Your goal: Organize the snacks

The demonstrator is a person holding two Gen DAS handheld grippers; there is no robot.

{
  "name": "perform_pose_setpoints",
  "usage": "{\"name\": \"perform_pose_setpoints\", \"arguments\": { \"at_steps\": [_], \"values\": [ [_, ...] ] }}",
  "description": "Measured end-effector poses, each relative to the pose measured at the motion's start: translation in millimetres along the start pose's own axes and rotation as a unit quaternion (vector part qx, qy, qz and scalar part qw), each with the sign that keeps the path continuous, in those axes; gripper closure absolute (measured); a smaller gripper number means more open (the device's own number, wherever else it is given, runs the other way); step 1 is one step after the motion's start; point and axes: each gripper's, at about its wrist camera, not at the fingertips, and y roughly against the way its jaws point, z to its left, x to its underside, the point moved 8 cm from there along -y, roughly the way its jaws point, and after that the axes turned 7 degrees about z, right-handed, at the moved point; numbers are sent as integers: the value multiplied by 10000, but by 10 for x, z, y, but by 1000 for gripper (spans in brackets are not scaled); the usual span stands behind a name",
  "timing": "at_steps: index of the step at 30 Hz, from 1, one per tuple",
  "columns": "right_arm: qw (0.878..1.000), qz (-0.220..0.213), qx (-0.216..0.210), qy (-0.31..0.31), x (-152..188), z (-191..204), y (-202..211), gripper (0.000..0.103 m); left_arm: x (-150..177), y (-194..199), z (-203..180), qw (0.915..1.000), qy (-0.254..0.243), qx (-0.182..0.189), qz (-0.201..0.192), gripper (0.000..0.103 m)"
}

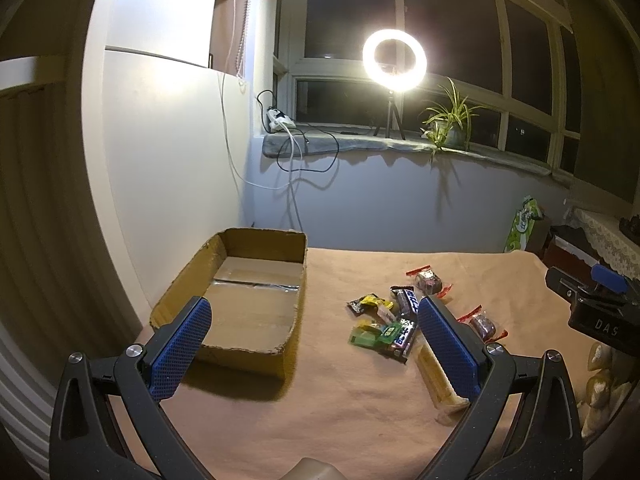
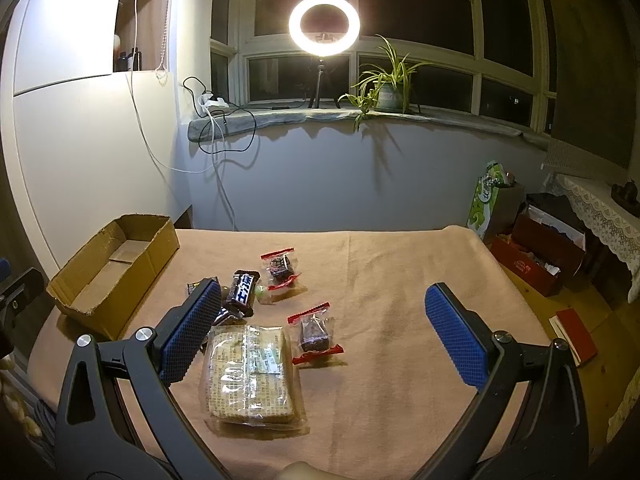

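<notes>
Several snacks (image 2: 256, 304) lie loose on my counter (image 2: 400, 280), which is draped in a peach cloth: a wrapped cracker pack (image 2: 251, 372) nearest me, two red-edged sweets (image 2: 314, 334) just to its right and beyond, and a dark chocolate bar (image 2: 242, 294) in the cluster behind. I see the open cardboard box (image 1: 240, 300) standing empty to their left, well apart. My left gripper (image 1: 316, 348) hovers with fingers spread wide, holding nothing. My right gripper (image 2: 324, 336) hangs over the crackers, fingers likewise spread. A ring light (image 2: 324, 24) glares from the windowsill.
</notes>
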Motion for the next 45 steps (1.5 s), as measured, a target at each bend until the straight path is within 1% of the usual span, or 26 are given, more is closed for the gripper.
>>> {"name": "perform_pose_setpoints", "arguments": {
  "at_steps": [32,45],
  "values": [
    [10000,-8,5,29,6,26,-10,0,3,9,-38,10000,-26,41,4,1],
    [10000,71,-7,50,41,21,-75,0,15,-93,-77,9999,-56,93,93,1]
  ]
}}
